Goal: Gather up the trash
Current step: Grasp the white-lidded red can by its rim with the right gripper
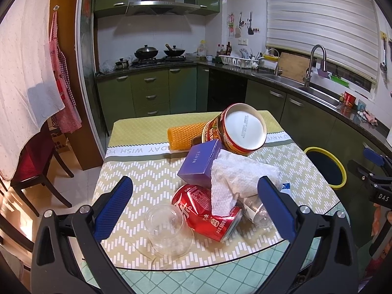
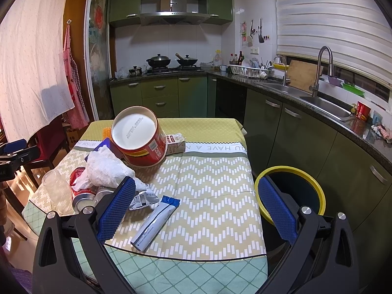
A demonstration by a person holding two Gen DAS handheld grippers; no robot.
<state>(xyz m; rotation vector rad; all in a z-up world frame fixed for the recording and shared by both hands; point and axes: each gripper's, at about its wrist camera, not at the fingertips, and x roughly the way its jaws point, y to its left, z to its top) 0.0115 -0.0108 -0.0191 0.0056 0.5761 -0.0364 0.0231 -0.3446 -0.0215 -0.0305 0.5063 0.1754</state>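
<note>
Trash lies piled on the table: a crushed red cola can, a clear plastic cup, a crumpled white paper towel, a purple box, a tipped red noodle tub and an orange foam net. My left gripper is open above the can and cup. My right gripper is open and empty over the table's near edge, above a white and blue tube wrapper. The yellow-rimmed bin stands right of the table.
A small carton lies behind the tub. A wooden chair stands left of the table. Green cabinets and a counter with a sink run along the right. The right gripper's frame shows in the left wrist view.
</note>
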